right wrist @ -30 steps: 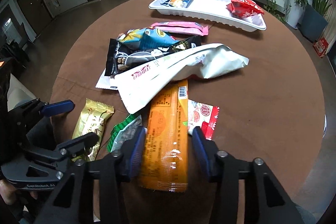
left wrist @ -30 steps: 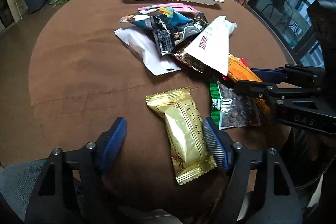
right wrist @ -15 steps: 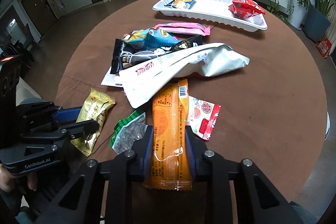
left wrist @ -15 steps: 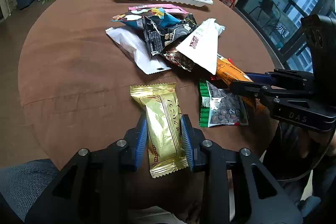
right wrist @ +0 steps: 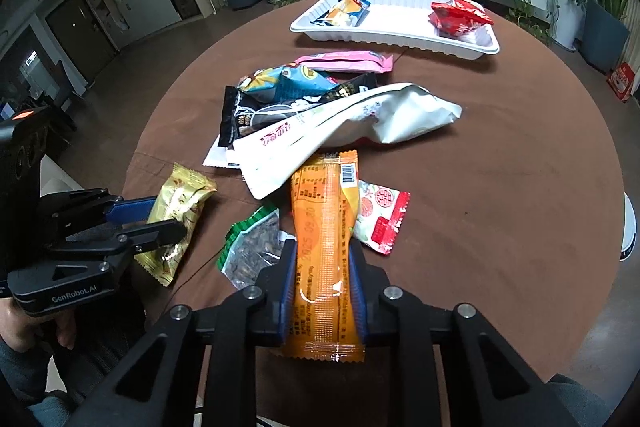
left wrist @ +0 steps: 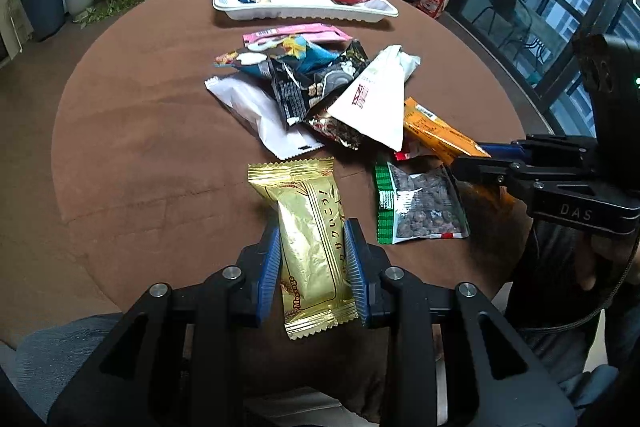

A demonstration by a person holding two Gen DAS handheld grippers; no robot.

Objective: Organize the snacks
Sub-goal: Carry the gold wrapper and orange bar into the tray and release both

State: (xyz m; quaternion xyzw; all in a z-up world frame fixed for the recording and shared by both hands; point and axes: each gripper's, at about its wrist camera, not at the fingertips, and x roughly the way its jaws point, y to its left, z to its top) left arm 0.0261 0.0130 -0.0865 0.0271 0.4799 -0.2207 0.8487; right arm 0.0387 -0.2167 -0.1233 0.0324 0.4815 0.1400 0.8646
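While clamped on the gold packet, left hand-held gripper; "GenRobot.AI" lettering.

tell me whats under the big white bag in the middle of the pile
Under the big white bag lie the top end of the orange packet, a black packet and a dark patterned one. How far they run beneath it is covered.

The round table wears a matt brown cloth. The gold packet is shiny foil, the orange packet glossy plastic film. The white tray is smooth ribbed plastic. The white pouch looks crinkled and satin.
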